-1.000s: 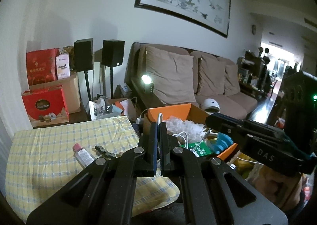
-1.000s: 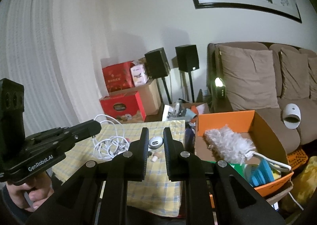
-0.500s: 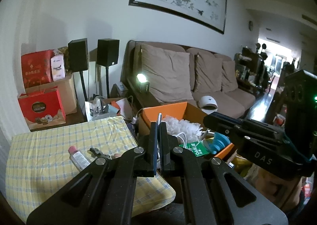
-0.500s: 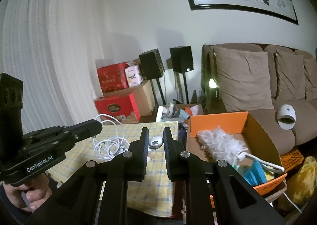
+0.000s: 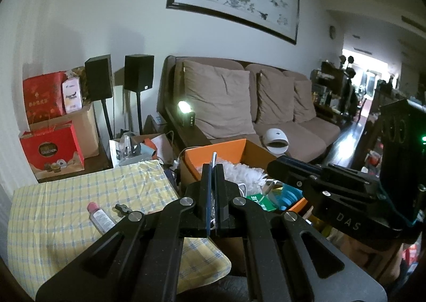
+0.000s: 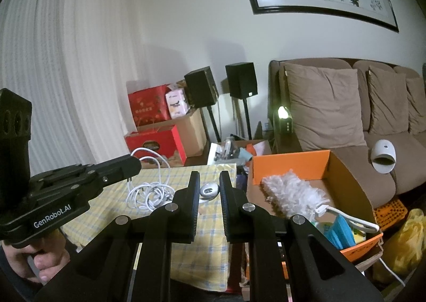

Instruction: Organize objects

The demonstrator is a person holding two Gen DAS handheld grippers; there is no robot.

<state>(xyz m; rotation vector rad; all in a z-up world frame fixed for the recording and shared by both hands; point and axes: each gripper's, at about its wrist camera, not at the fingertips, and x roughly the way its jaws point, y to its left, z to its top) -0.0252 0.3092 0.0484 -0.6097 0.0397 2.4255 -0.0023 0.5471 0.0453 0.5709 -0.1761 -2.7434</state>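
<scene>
Yellow checked cloth covers the table point(image 5: 66, 195), beside which an orange cardboard box point(image 6: 293, 166) is set, in front of a brown sofa point(image 5: 279, 105). A white cable point(image 6: 149, 190) is gripped by the left gripper point(image 5: 212, 168), whose jaws are pressed almost together on it; in the right wrist view the cable is seen hanging from those jaws down to a loose coil on the cloth. The right gripper point(image 6: 209, 182) is held above the table's edge with a narrow gap between its jaws and nothing in them. A small silver oval device point(image 6: 209, 190) lies just beyond its tips. A pink-capped bottle point(image 5: 99, 218) and a small black clip point(image 5: 122, 208) lie close together on the cloth. Inside the box, a white fluffy duster point(image 6: 290, 192) rests by blue items point(image 6: 339, 232). Two black speakers point(image 5: 119, 78) stand by the wall.
</scene>
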